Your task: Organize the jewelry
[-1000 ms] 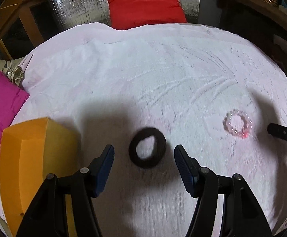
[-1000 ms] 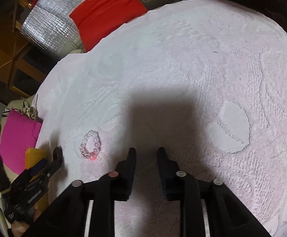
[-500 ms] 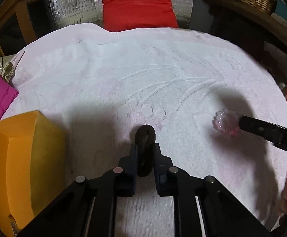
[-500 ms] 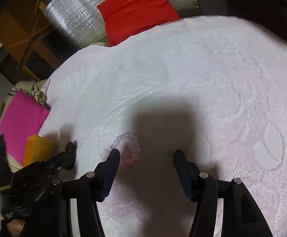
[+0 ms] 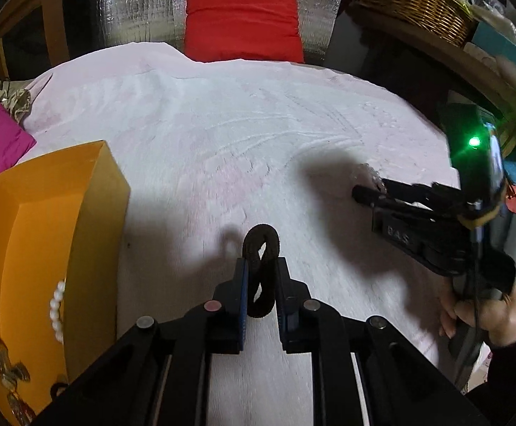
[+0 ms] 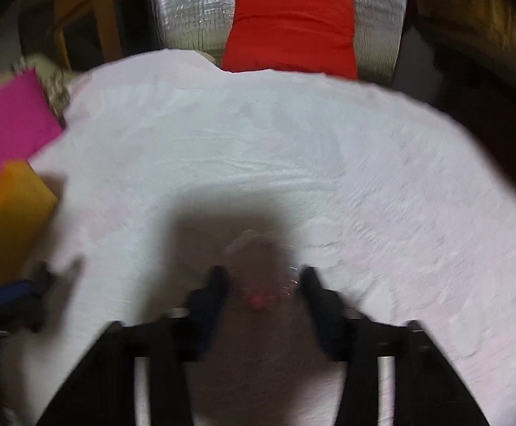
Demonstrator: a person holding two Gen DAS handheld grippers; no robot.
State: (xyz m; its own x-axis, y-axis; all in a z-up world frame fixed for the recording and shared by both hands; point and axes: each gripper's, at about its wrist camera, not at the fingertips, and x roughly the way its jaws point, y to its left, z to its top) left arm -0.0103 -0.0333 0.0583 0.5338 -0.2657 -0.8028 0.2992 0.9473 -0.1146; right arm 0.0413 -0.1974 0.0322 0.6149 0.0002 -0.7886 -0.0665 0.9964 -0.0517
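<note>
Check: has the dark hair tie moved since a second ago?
Yes. The hair tie was flat on the white cloth; now it is pinched upright, nearer the orange box.

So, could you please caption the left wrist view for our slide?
Left tongs pinch a dark hair tie beside the orange box.

Motion blur smears the clear beaded bracelet [image 6: 259, 269] between the right hand-held gripper [image 6: 263, 280] fingers; contact is unclear.

Fuzzy matt dark-brown fabric hair tie [image 5: 261, 269]; textured pale-pink cloth table cover [image 5: 222, 149]; smooth matt orange card box [image 5: 48, 234] w/ glossy white pearl beads [image 5: 57, 310]; crinkly shiny silver foil sheet [image 5: 144, 3].
</note>
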